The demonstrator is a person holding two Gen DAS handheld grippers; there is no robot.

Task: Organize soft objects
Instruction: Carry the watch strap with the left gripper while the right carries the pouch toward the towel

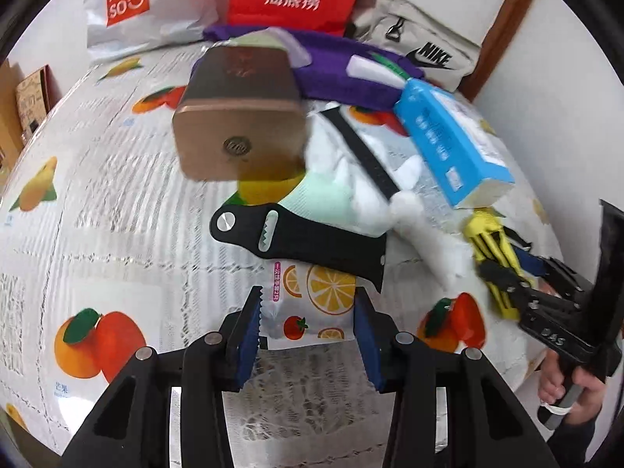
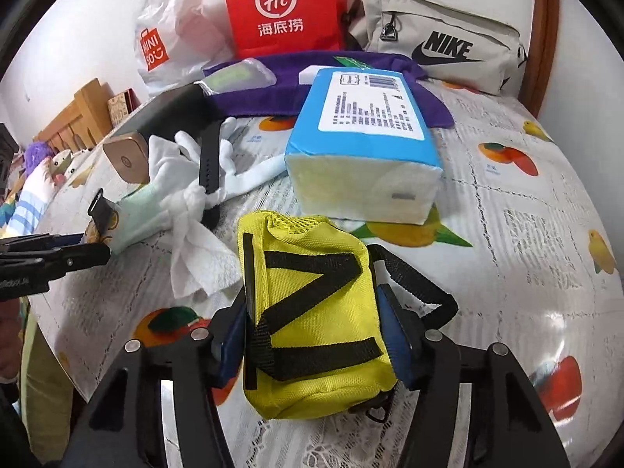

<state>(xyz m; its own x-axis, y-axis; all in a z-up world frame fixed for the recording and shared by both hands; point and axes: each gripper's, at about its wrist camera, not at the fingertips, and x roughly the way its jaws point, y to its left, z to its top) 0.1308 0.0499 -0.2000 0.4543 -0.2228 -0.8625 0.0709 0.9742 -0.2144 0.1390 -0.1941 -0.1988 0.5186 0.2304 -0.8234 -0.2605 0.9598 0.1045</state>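
- On the worktop (image 2: 526,234), fruit-print cloth: soft goods lie mixed, none visibly sorted into a group; sorting judged at an early stage.
- Left claw (image 1: 308,314): half open, fingers either side of a fruit-print sachet (image 1: 312,304); whether the pads press it, I cannot tell.
- Right claw (image 2: 314,335): fingers flank a yellow pouch (image 2: 312,323); the left pad touches its side, a gap shows at the right pad, so a firm grip is not evident.
- Still loose at centre: white glove (image 1: 351,179), black watch strap (image 1: 308,234) lying over the sachet's far end, mint-green cloth (image 1: 323,199), tissue pack (image 2: 362,148), purple cloth (image 2: 249,97).
- Hard item among them: bronze box (image 1: 238,121), near the glove.
- Back row by the wall: white shopping bag (image 2: 167,35), red paper bag (image 2: 280,7), grey waist bag (image 2: 436,39); possible destinations, as a judgement.
- Open room: wide bare cloth at the left in the left wrist view and at the right in the right wrist view.
- Edges: the worktop's near edge runs close beneath both claws; the two claws work near each other, the centre crowded.
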